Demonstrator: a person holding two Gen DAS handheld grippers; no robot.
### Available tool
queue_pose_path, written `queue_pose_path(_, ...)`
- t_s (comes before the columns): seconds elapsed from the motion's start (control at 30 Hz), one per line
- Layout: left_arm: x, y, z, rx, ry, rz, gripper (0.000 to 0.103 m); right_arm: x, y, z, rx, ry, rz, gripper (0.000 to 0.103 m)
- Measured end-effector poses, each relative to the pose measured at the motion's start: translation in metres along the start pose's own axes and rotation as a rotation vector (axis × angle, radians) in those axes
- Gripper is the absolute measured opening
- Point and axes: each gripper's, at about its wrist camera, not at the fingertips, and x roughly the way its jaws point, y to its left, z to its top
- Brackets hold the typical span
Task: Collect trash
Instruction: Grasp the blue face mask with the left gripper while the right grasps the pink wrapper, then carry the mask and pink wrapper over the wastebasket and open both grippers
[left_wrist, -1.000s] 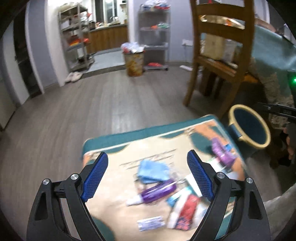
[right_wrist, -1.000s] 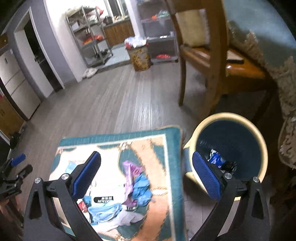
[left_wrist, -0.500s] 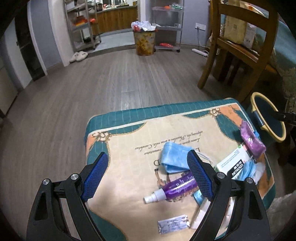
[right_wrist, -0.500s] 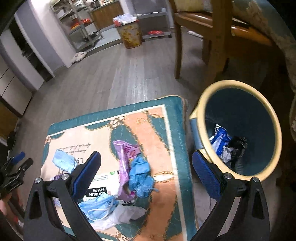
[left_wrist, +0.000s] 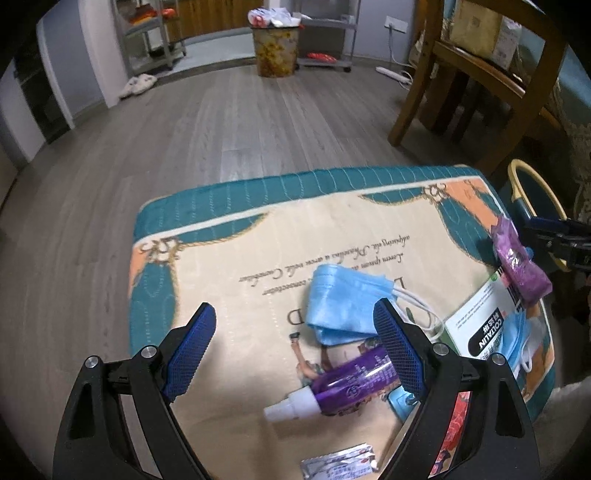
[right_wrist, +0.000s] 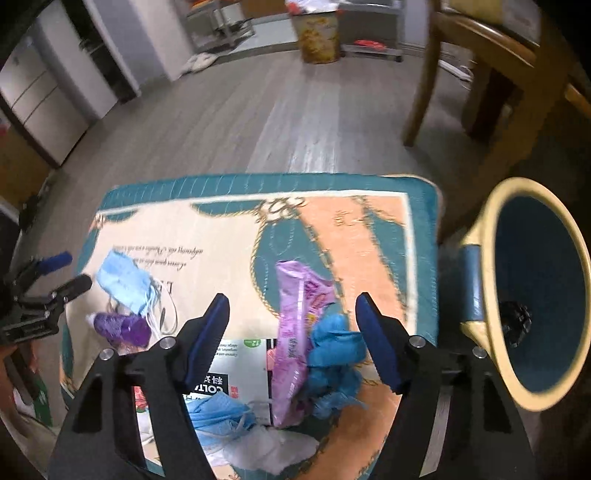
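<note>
- Left wrist view showed a wood floor (left_wrist: 229, 122) with a teal-bordered mat (left_wrist: 229, 206) lying on it, and a wooden chair (left_wrist: 480, 77) behind the mat's far right corner.
- Just off the mat's right edge stood a cream-rimmed blue bin (right_wrist: 532, 295), with something dark, hard to make out, at its bottom.
- Trash lay on the mat: a white box (left_wrist: 476, 325), a blue face mask (left_wrist: 340, 299), a purple spray bottle (left_wrist: 351, 380) and a purple wrapper (right_wrist: 295, 332) beside a crumpled blue glove (right_wrist: 332, 354).
- The left gripper (left_wrist: 295, 347) stood wide apart over the bottle and mask, gripping nothing.
- The right gripper (right_wrist: 291, 332) had just been closing, its jaws apart around the wrapper and glove, apparently not yet pressing them.
</note>
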Motion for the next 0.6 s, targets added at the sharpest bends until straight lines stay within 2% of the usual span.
queue_pose_path(0.03,0.003,-0.003,0.000,0.012,0.008,0.003,0.087,0.005,0.003,0.000,-0.018,0.010,-0.004,0.065)
queue_pose_path(0.13,0.010,-0.010,0.003,0.038,0.022,-0.001,0.087,0.015,0.010,0.000,-0.051,0.030,0.023,0.048)
queue_pose_path(0.2,0.014,-0.015,0.003,0.057,0.031,-0.012,0.082,0.019,0.015,-0.001,-0.070,0.043,0.031,0.027)
queue_pose_path(0.27,0.019,-0.018,0.004,0.068,0.049,-0.017,0.075,0.020,0.019,-0.002,-0.089,0.050,0.035,0.012)
queue_pose_path(0.33,0.022,-0.019,0.004,0.065,0.064,-0.021,0.073,0.018,0.020,-0.002,-0.092,0.041,0.048,0.010)
queue_pose_path(0.4,0.026,-0.020,0.004,0.060,0.081,-0.025,0.054,0.014,0.019,-0.001,-0.090,0.028,0.063,0.007)
queue_pose_path(0.43,0.027,-0.019,0.004,0.056,0.090,-0.031,0.048,0.010,0.019,0.000,-0.087,0.018,0.069,0.007)
queue_pose_path(0.5,0.028,-0.019,0.003,0.051,0.105,-0.034,0.023,0.002,0.017,0.003,-0.067,-0.009,0.095,0.007)
queue_pose_path(0.6,0.022,-0.019,0.005,0.056,0.093,-0.054,0.013,-0.009,0.016,0.007,-0.046,-0.042,0.130,0.007)
